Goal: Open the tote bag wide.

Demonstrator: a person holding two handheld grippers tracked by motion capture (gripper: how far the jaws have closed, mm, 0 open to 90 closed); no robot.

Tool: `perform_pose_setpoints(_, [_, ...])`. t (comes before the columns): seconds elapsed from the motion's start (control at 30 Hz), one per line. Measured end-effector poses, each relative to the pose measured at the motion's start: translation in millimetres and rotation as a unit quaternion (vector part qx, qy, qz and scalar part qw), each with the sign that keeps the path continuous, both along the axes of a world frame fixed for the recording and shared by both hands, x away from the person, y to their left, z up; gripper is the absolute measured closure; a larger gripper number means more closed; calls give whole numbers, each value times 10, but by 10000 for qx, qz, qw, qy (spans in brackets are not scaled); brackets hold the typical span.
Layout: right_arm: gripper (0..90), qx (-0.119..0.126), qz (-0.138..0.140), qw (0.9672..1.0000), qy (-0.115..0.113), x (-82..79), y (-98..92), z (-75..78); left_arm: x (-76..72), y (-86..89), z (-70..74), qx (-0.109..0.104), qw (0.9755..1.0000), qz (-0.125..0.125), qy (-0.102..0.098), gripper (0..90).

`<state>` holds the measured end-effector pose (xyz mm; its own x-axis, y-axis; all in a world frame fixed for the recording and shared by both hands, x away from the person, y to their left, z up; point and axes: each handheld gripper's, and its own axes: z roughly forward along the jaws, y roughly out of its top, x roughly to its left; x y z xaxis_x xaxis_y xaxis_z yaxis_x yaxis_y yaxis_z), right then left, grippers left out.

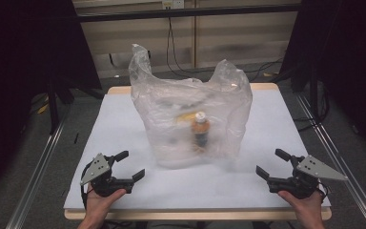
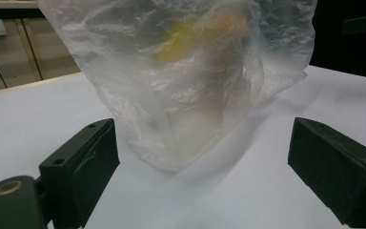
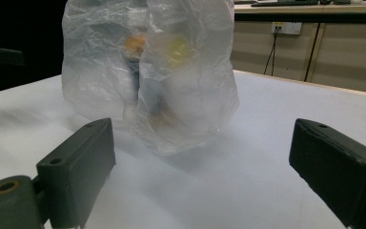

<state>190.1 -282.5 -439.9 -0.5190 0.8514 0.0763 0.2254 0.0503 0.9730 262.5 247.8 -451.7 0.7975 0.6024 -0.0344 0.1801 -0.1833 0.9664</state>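
A translucent plastic bag point(image 1: 190, 112) stands upright in the middle of the white table point(image 1: 124, 124), its two handles sticking up. Through the plastic I make out a bottle with an orange top point(image 1: 200, 129) and something yellow point(image 1: 187, 116) beside it. The bag point(image 2: 181, 71) rises just beyond my left gripper point(image 2: 202, 167), which is open with nothing between its jaws. My right gripper point(image 3: 202, 167) is also open, facing the bag point(image 3: 147, 71) from the other side. In the high view the left gripper point(image 1: 133, 165) sits at the near left and the right gripper point(image 1: 271, 163) at the near right, each held by a hand.
Dark curtains flank the table on both sides. Cables point(image 1: 171, 52) hang down the beige wall behind it, and a wall socket point(image 3: 286, 27) sits there. A metal rail point(image 1: 38, 167) runs along the floor at the left. Bare table surface lies between both grippers and the bag.
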Motion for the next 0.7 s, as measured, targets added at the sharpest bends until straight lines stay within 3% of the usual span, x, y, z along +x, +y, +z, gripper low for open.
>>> perform_pose_setpoints(0.23, [138, -1, 105, 9998, 162, 49, 19, -28, 13, -19, -20, 86, 9998, 115, 165, 117])
perform_pose_setpoints(0.27, [169, 15, 107, 9998, 149, 58, 25, -30, 9, -30, -27, 2, 9997, 112, 236, 130])
perform_pose_setpoints(0.3, [192, 22, 161, 9997, 170, 61, 25, -30, 20, -7, -24, 173, 9996, 135, 171, 153])
perform_pose_setpoints(0.37, [230, 19, 193, 9996, 222, 70, 36, -35, 16, -21, -32, 4, 9995, 144, 286, 182])
perform_pose_setpoints(0.47, [289, -63, 304, 9992, 268, 89, 54, -50, 17, -19, -26, 75, 9997, 131, 211, 244])
perform_pose_setpoints(0.53, [326, -58, 337, 9991, 269, 96, 61, -57, 12, -37, -31, 0, 9997, 114, 234, 309])
perform_pose_setpoints(0.57, [377, -34, 415, 9986, 339, 109, 77, -57, 10, -22, -15, 228, 9997, 15, 94, 354])
perform_pose_setpoints(0.6, [404, -51, 437, 9985, 324, 113, 74, -56, -11, -39, -9, 99, 9999, -6, 110, 365])
perform_pose_setpoints(0.67, [454, -17, 470, 9984, 315, 118, 72, -51, -16, -33, 6, 159, 9998, -72, 98, 483])
perform_pose_setpoints(0.7, [498, -16, 515, 9981, 327, 122, 67, -45, -18, -45, 7, 130, 9998, -60, 129, 483])
